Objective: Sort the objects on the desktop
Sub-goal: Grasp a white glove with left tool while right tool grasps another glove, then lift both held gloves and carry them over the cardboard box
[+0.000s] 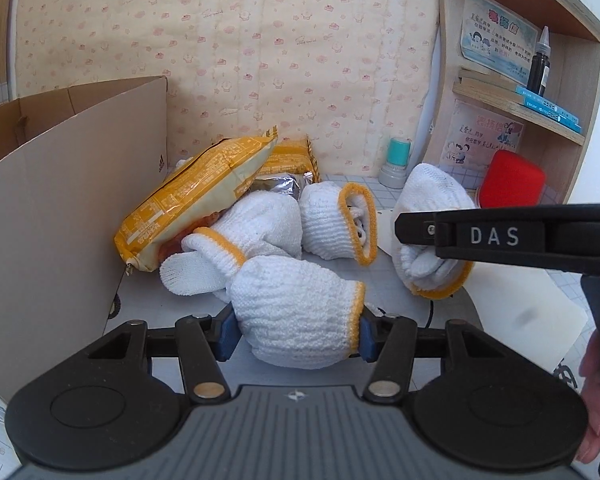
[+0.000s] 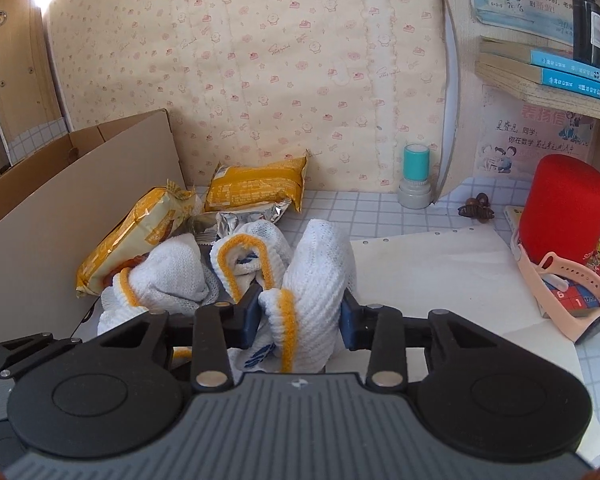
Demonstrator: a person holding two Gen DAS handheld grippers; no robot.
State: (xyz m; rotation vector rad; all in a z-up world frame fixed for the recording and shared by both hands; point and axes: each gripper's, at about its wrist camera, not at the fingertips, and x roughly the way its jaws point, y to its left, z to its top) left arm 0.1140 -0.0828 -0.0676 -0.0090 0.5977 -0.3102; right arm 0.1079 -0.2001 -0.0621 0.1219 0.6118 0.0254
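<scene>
Several rolled white knit gloves with yellow cuffs lie on the desk. My left gripper (image 1: 294, 338) is shut on the nearest rolled glove (image 1: 296, 308). My right gripper (image 2: 300, 318) is shut on another rolled glove (image 2: 316, 280); it also shows in the left wrist view (image 1: 428, 216), clamped by the right gripper's black finger (image 1: 460, 234). Two more rolled gloves (image 1: 336, 224) (image 1: 252, 228) lie between them. Yellow snack packets (image 1: 196, 196) (image 2: 256, 186) and a silver foil pack (image 2: 236, 220) lie behind the gloves.
An open cardboard box (image 1: 60, 184) stands on the left. A teal stamp (image 2: 416, 176), a red cylinder (image 2: 564, 208), a pink watch band (image 2: 564, 304), a brown hair clip (image 2: 476, 208) and loose-leaf paper (image 2: 440, 272) are on the right. A wooden shelf (image 1: 520, 108) holds books and a black bottle.
</scene>
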